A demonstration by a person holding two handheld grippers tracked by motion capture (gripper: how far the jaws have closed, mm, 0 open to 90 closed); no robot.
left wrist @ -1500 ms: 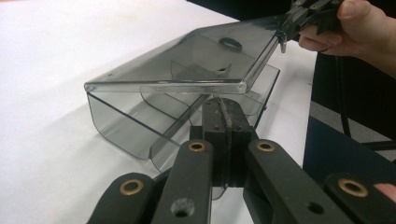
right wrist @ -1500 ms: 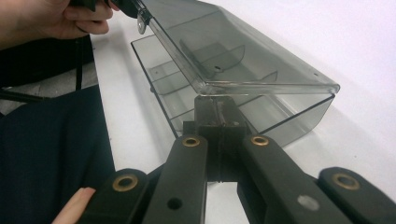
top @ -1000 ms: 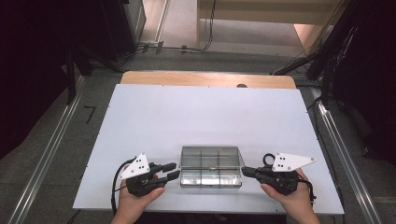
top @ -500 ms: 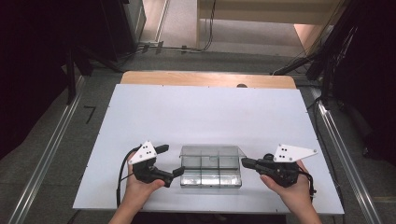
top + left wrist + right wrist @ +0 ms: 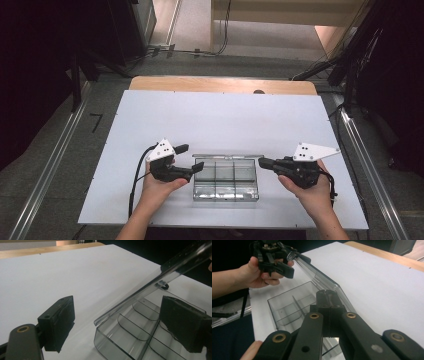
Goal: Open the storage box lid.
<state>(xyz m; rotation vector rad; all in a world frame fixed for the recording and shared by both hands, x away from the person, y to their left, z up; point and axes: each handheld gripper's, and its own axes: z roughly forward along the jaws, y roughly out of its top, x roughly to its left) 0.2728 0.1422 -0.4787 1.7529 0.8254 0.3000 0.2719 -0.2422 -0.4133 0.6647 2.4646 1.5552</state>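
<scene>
Gripping clear box point(image 5: 226, 180) lid (unlabelled), right tongs point(image 5: 262, 162)

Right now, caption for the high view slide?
Two grippers flank a clear box with raised lid on white table.

clear plastic divided box point(image 5: 225, 180) at the tabletop's point(image 5: 220, 120) six o'clock edge, its lid point(image 5: 150, 287) raised and tilted.
</scene>
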